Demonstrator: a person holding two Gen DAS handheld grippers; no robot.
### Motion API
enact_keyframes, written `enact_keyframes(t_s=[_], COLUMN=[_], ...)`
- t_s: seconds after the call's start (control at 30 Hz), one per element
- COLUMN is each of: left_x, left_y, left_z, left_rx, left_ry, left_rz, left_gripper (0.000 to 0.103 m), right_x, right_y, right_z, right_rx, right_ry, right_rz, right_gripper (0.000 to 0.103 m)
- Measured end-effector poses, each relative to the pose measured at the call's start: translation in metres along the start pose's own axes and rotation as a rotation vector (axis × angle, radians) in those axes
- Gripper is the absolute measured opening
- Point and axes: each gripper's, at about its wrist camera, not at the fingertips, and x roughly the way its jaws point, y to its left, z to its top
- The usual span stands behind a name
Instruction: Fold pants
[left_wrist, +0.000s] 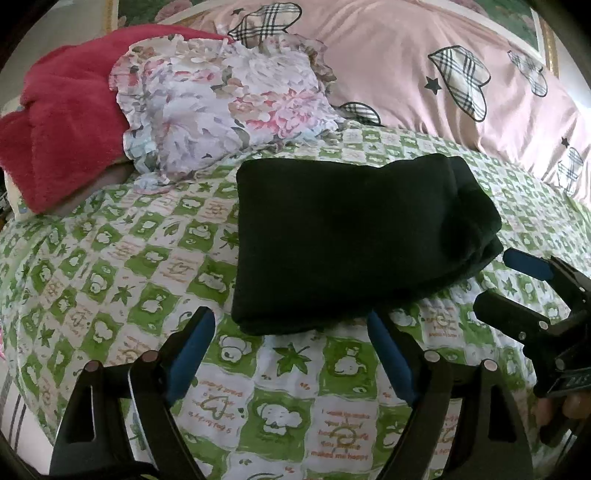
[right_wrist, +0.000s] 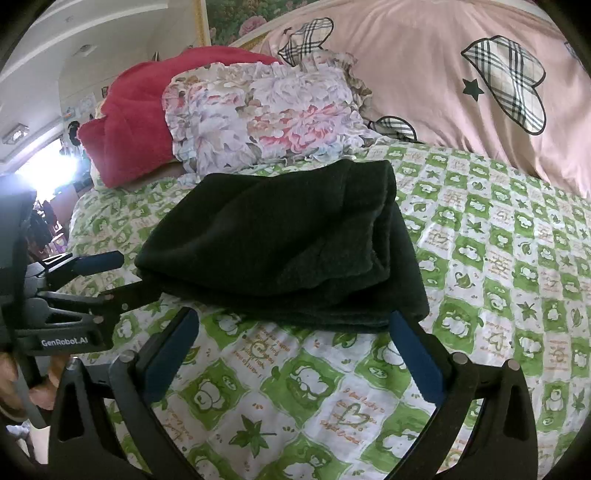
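Observation:
The black pants (left_wrist: 347, 236) lie folded into a thick rectangle on the green-and-white patterned bedsheet (left_wrist: 147, 266); they also show in the right wrist view (right_wrist: 288, 243). My left gripper (left_wrist: 291, 328) is open and empty, just short of the bundle's near edge. My right gripper (right_wrist: 291, 325) is open and empty, just short of the bundle's near edge on its side. The right gripper also shows in the left wrist view (left_wrist: 517, 280), beside the bundle's right end. The left gripper shows in the right wrist view (right_wrist: 114, 273), at the bundle's left corner.
A floral ruffled pillow (left_wrist: 225, 107) and a red plush blanket (left_wrist: 62, 122) lie behind the pants to the left. A pink duvet with plaid hearts (left_wrist: 443, 74) is heaped at the back right. The bed's edge (left_wrist: 14, 406) drops off at left.

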Motion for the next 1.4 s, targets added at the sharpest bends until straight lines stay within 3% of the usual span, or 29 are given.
enact_keyframes(t_s=[1.4], left_x=[0.0003], left_y=[0.0001], left_z=[0.0040], left_rx=[-0.004], left_ry=[0.000], left_rz=[-0.002], left_gripper=[0.091], right_x=[0.0018], right_y=[0.0043], right_z=[0.0064], right_rx=[-0.011], right_ry=[-0.002], right_rz=[0.007], right_gripper=[0.103])
